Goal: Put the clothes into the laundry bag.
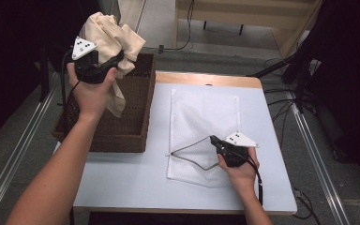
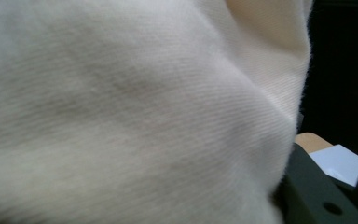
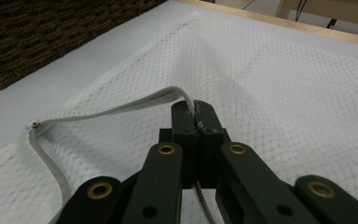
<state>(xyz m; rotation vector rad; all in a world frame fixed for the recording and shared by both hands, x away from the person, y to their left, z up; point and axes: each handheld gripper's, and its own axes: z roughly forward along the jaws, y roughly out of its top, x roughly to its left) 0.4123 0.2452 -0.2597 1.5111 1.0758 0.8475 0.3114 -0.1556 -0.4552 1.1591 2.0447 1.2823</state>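
A cream cloth is bunched up and held in the air over the far left corner of a dark wicker basket. My left gripper is shut on it, its fingertips buried in the folds. In the left gripper view the cloth presses close against the camera. A white mesh laundry bag lies flat on the table. My right gripper is shut on its zipper edge and lifts that edge, so the mouth gapes. In the right gripper view the jaws pinch the grey zipper tape over the mesh.
The basket stands at the table's left edge, its woven wall just left of the bag. The pale table has a wooden strip along its far side. Cables and stand legs lie on the floor to the right.
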